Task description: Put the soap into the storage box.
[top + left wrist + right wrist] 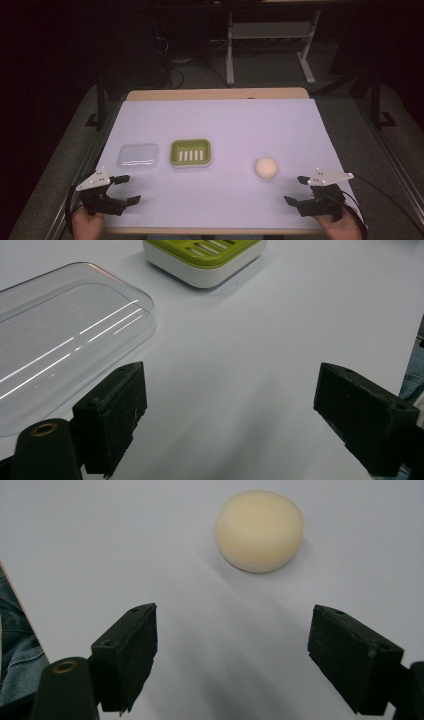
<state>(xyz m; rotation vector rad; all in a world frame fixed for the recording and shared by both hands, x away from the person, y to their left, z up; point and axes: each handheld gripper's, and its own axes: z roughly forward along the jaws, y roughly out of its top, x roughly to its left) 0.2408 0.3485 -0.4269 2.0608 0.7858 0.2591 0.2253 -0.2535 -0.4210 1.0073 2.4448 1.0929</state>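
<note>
Both claws low, agape, empty

Counter: far half bare, open passage side to side.
Clear lid: left of centre, just beside green soap dish; narrow gap between them, apart.
Round cream soap: right of centre, standing alone, free room all around, wide bare stretch between it and dish.
Left gripper: jaws spread, nothing between; lid ahead, near.
Right gripper: jaws spread, nothing between; soap ahead, unobstructed.
Near edge between grippers: bare.
</note>
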